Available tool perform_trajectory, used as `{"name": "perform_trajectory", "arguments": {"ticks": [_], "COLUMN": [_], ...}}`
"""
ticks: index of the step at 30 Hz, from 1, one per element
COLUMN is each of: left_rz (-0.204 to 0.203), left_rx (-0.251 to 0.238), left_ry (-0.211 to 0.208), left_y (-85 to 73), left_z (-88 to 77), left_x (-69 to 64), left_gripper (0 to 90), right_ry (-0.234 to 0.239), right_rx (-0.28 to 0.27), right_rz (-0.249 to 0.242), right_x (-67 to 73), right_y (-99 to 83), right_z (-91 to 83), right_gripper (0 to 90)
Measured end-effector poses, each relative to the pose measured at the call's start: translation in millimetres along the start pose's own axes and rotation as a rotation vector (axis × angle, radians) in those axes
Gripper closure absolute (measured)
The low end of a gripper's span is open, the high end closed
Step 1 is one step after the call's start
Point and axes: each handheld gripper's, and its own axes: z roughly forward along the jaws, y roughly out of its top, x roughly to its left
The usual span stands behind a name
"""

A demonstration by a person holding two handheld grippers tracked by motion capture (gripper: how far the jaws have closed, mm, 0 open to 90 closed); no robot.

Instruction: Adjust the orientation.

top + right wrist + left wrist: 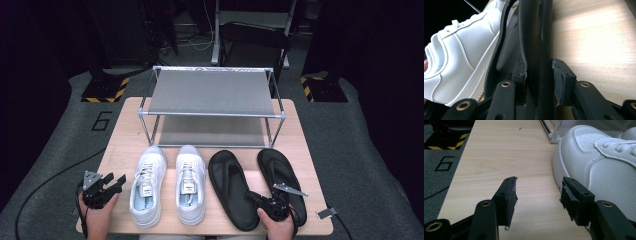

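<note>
Black flip-flop [281, 182] heel sits between right gripper [274, 204] fingers on worktop [120, 150]. Left gripper [537, 195] fingers released, empty, white sneaker [599, 170] just beside one. Right gripper view: fingers [520, 75] clamp both flip-flops' edges together.

Matt black flip-flop [534, 37], pale wood table [594, 37]

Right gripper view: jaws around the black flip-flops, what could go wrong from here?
1. The right gripper seems to pinch two black rubber flip-flops held on edge together; one may slip out when lifted.
2. The white leather sneaker sits close beside them and could get nudged.
3. The grey two-tier metal shoe rack has a low bottom opening; long soles might catch its frame.
</note>
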Motion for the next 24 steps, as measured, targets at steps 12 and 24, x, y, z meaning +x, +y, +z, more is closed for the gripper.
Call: {"name": "perform_trajectory", "arguments": {"ticks": [12, 24], "left_rz": [0.001, 0.003], "left_rx": [-0.003, -0.002], "left_ry": [-0.001, -0.005], "left_y": [0.2, 0.4], "left_z": [0.0, -0.5], "left_x": [-0.3, -0.4], "left_gripper": [45.3, 45.3], "right_ry": [-0.004, -0.007], "right_rx": [-0.026, -0.055], "right_rz": [0.035, 0.057], "right_x": [2.3, 3.2], "right_y": [0.9, 10.2], "right_z": [-3.0, -3.4], "right_gripper": [65.9, 65.8]}}
